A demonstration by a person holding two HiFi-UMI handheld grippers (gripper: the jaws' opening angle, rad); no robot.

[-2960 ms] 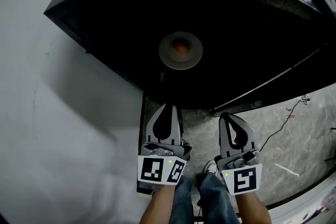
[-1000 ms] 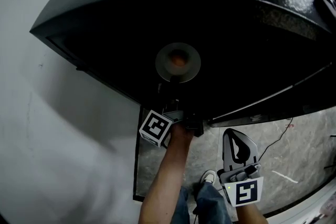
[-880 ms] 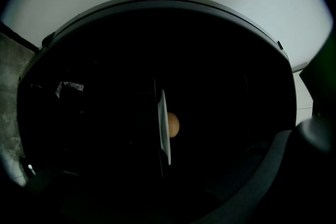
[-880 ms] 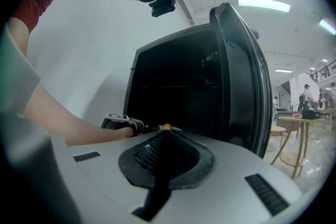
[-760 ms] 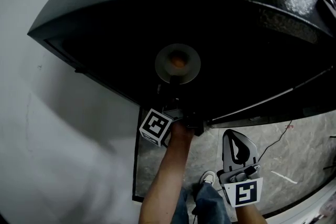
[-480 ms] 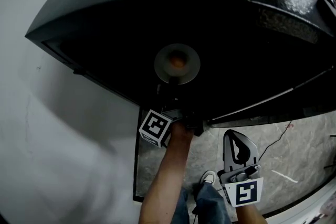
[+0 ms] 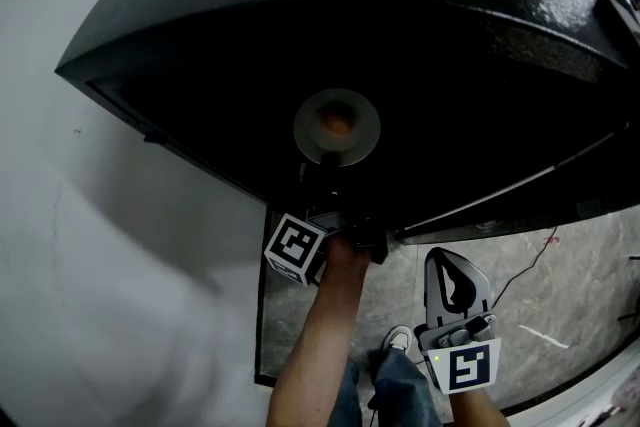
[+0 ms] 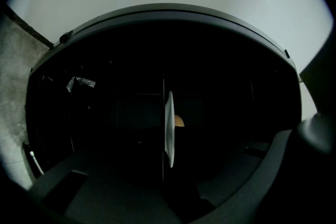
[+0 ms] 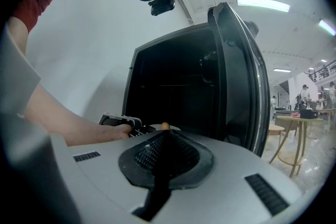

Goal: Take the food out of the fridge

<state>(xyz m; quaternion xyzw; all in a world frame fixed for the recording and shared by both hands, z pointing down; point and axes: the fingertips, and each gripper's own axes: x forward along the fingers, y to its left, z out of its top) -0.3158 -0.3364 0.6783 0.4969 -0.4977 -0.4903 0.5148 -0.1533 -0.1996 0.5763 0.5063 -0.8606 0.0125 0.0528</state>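
A round plate (image 7: 337, 126) with a small orange piece of food (image 7: 338, 121) sits inside the dark open fridge (image 7: 200, 65). My left gripper (image 7: 330, 210) reaches level into the fridge just below the plate, and its fingertips are lost in the dark. In the left gripper view the plate (image 8: 169, 128) stands edge-on between the jaws of the left gripper (image 8: 167, 181). The jaws are closing, with both still clear of the rim. My right gripper (image 7: 448, 260) hangs outside over the floor, shut and empty. From the right gripper (image 9: 167, 136) I see the food (image 9: 165, 125).
The fridge door (image 9: 239, 71) stands open to the right. A white wall (image 7: 90, 265) runs along the left. Below lie a grey stone floor (image 7: 570, 285) with a thin cable (image 7: 530, 260) and the person's legs and shoe (image 7: 398, 340). Tables (image 9: 294, 128) stand far off.
Three seconds ago both grippers hung low, side by side. The left arm has since stretched up into the fridge under the plate. Over the last second neither hand has visibly shifted.
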